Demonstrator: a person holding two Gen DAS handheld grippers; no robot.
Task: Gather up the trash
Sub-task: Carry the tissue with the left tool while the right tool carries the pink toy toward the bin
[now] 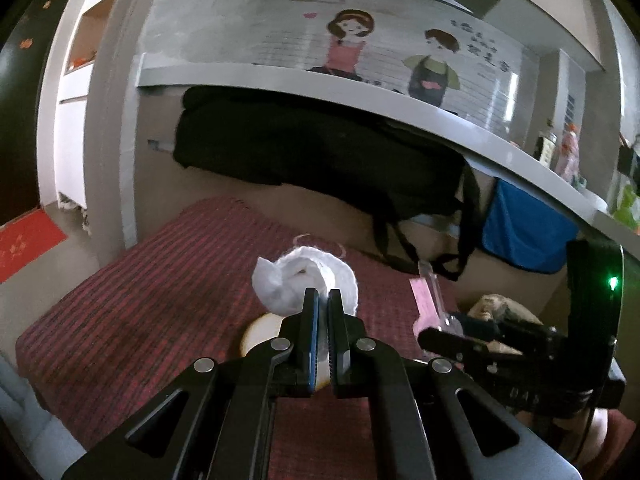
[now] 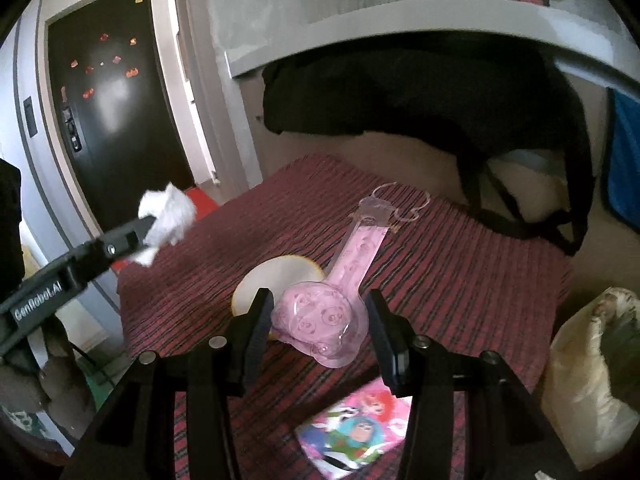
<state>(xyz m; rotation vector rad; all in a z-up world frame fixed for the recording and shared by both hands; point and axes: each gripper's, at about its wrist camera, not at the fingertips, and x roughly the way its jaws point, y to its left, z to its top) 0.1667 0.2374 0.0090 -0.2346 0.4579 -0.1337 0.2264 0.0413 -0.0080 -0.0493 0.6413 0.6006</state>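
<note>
Left gripper (image 1: 324, 294) pinches tissue wad (image 1: 304, 280); right gripper (image 2: 318, 312), wide open w/ nothing held, should straddle pink blister pack (image 2: 324, 320) beside the round lid (image 2: 276, 280), then probably close gently.

A black bag (image 2: 420, 92) lies behind the striped red cloth (image 2: 460, 264).

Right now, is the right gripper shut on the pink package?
No, the right gripper is open, its fingers on either side of the pink package.
</note>
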